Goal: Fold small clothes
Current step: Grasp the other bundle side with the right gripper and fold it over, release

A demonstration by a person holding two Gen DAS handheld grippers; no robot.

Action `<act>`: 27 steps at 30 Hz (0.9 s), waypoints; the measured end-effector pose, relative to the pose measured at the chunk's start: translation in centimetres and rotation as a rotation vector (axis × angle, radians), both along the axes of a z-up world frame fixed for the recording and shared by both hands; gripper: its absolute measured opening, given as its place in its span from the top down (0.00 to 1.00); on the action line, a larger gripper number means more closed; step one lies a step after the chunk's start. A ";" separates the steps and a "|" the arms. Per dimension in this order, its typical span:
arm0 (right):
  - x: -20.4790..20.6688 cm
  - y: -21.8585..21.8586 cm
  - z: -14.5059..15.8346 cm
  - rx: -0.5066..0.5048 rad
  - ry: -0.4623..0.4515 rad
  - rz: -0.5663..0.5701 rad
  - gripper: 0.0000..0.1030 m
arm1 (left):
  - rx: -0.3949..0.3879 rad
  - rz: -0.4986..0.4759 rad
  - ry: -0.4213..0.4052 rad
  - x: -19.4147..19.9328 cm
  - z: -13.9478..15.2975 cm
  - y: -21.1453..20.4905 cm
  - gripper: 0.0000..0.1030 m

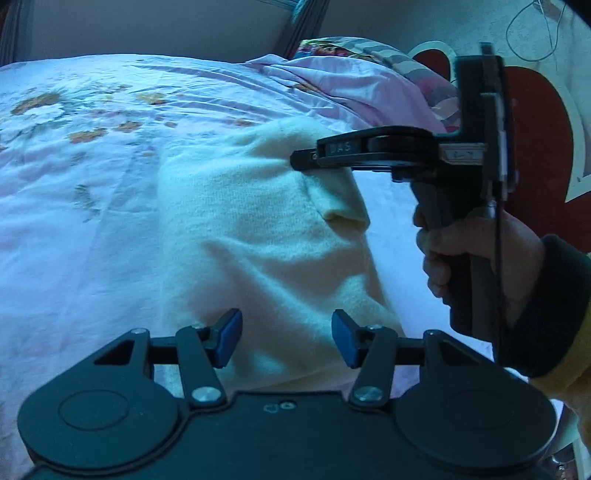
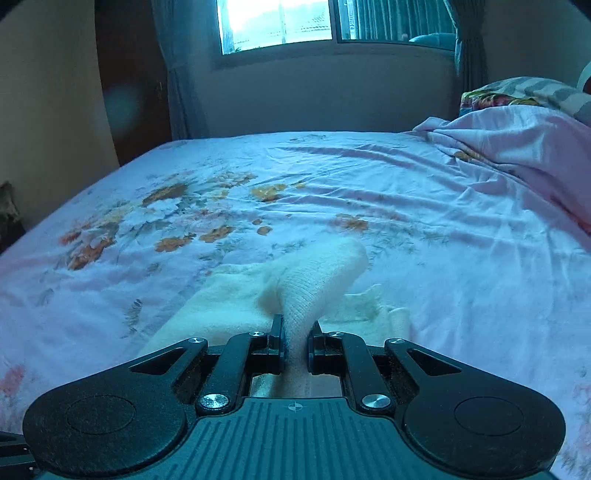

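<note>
A small cream knit garment [image 1: 258, 236] lies on the floral bedsheet [image 1: 92, 166]. My left gripper [image 1: 286, 338] is open just above the garment's near edge, its blue pads apart and holding nothing. My right gripper [image 1: 299, 159] shows from the side in the left wrist view, held by a hand, its tips pinching the garment's far part. In the right wrist view my right gripper [image 2: 295, 332] is shut on a raised fold of the cream garment [image 2: 317, 280], lifted off the sheet.
A rumpled pink blanket [image 2: 517, 147] and a patterned pillow [image 2: 517, 92] lie at the bed's right side. A wall with a window [image 2: 277, 22] and curtains stands beyond the bed. A red and white headboard [image 1: 535, 122] is at the right.
</note>
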State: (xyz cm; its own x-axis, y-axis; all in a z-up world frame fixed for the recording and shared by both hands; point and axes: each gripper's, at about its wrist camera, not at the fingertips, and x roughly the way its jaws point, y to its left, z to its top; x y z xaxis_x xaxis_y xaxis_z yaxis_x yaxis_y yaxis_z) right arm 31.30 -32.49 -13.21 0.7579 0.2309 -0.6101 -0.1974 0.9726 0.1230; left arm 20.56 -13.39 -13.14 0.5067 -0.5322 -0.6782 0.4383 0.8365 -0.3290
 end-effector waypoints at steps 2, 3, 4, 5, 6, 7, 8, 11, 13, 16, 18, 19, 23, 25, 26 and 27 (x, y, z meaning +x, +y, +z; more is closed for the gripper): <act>0.4 -0.9 -0.9 -0.083 0.012 -0.034 0.91 | -0.005 -0.019 0.009 0.1 -0.3 -1.1 0.51; 0.8 -1.4 -1.7 -0.106 0.042 -0.052 0.91 | 0.001 -0.033 0.018 0.1 -0.6 -1.6 0.51; 1.0 -2.0 -2.7 -0.094 0.095 -0.059 0.90 | 0.016 -0.038 0.028 0.1 -1.0 -1.9 0.50; 1.0 -2.3 -3.7 -0.084 0.131 -0.057 0.90 | 0.034 -0.037 0.032 0.1 -1.3 -2.0 0.50; 0.7 -2.5 -3.9 -0.086 0.137 -0.062 0.90 | 0.041 -0.042 0.033 0.1 -1.5 -1.9 0.50; 0.1 -2.8 -3.6 -0.064 0.130 -0.076 0.90 | 0.045 -0.047 0.030 -0.1 -1.4 -1.6 0.51; -0.6 -3.3 -3.0 -0.018 0.133 -0.086 0.89 | 0.051 -0.047 0.022 -0.3 -1.2 -1.2 0.51; -3.4 -5.0 -1.2 0.138 0.147 -0.100 0.77 | 0.073 -0.022 -0.022 -0.8 0.0 0.4 0.50; -5.8 -5.6 -0.6 0.196 0.173 -0.100 0.67 | 0.099 0.010 -0.049 -0.9 0.5 1.3 0.48; -9.3 -6.0 -0.4 0.281 0.223 -0.109 0.66 | 0.117 0.040 -0.006 -0.3 0.0 2.5 0.48; -11.5 -5.7 -0.4 0.317 0.238 -0.112 0.67 | 0.100 0.054 0.035 -0.3 -0.4 3.0 0.48; -12.4 -5.2 -0.4 0.309 0.240 -0.105 0.67 | 0.093 0.049 0.059 -0.3 -0.7 3.1 0.48; -14.0 -3.2 -1.2 0.253 0.277 -0.085 0.68 | 0.066 0.048 0.139 -0.3 -2.0 3.2 0.48; -14.0 -3.2 -1.9 0.234 0.294 -0.108 0.68 | 0.040 0.060 0.180 0.1 -2.7 3.3 0.48; -13.8 -3.4 -2.0 0.230 0.296 -0.131 0.68 | 0.022 0.070 0.191 0.4 -2.9 3.5 0.48; -13.7 -3.8 -2.4 0.271 0.303 -0.150 0.68 | -0.004 0.086 0.204 0.7 -3.1 3.7 0.52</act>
State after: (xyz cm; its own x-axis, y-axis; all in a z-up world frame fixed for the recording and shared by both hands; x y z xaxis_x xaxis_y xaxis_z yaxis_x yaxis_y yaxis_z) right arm 17.58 -36.31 -15.59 0.5909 0.3139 -0.7432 0.0285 0.9125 0.4081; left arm 21.28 -9.67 -16.24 0.4026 -0.4963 -0.7691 0.2895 0.8662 -0.4073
